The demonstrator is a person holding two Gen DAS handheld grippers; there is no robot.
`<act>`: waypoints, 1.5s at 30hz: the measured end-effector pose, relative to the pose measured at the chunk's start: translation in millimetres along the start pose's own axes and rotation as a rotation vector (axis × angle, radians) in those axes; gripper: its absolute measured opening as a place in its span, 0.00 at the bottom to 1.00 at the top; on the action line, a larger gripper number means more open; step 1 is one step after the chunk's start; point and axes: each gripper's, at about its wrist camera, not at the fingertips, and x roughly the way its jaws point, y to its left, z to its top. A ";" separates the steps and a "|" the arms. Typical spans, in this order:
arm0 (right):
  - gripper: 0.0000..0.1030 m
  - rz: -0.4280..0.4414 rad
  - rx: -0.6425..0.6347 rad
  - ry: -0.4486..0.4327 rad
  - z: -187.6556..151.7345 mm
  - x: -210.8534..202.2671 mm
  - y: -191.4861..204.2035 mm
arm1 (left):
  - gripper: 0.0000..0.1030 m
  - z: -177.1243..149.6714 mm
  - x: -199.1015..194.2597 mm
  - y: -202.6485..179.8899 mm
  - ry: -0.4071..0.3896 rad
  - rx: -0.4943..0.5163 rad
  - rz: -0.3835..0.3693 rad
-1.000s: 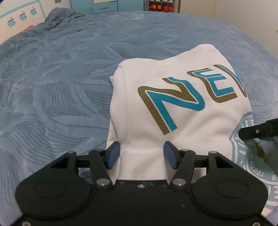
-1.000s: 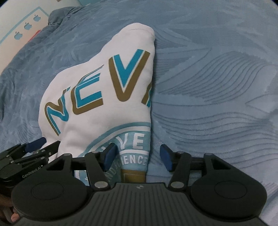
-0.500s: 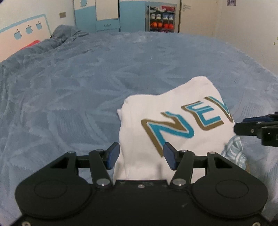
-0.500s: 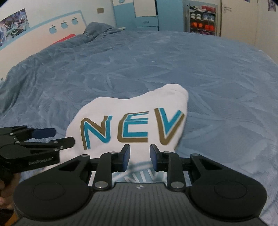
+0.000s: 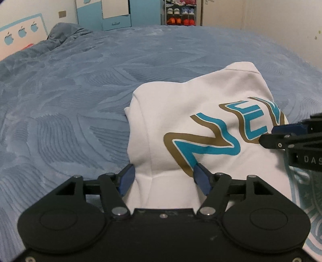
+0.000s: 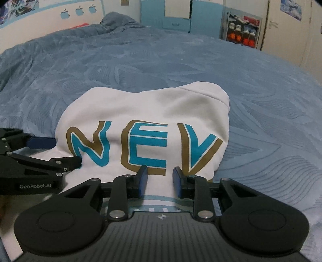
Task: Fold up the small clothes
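Both grippers are sitting at your near hem of the white sweatshirt (image 6: 140, 112) lying ahead on the blue bedspread (image 6: 261, 100), left gripper (image 5: 163, 177) spread wide, right gripper (image 6: 160, 177) narrowed around fabric.

You have one white garment (image 6: 145, 112) on the bed (image 6: 201, 60), printed with three large teal-and-gold letters, N, E, V. You hold two tongs: the left tongs (image 5: 164, 179) and the right tongs (image 6: 160, 182), each with two blue-padded fingers. On the far wall, three apple shapes (image 6: 79, 11) sit in a row. One shoe rack (image 6: 242, 30) stands beyond the bed's far edge.
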 end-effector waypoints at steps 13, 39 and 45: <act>0.31 0.038 0.113 -0.153 40.7 -47.7 -20.0 | 0.66 32.6 -45.1 5.9 -0.160 -0.036 -0.023; 0.31 -0.050 0.162 -0.142 33.0 5.3 -17.5 | 0.69 41.6 6.6 3.4 -0.178 -0.077 0.046; 0.31 -0.035 0.118 -0.174 50.7 -36.4 -10.7 | 0.69 55.4 -43.8 -4.7 -0.239 -0.033 0.019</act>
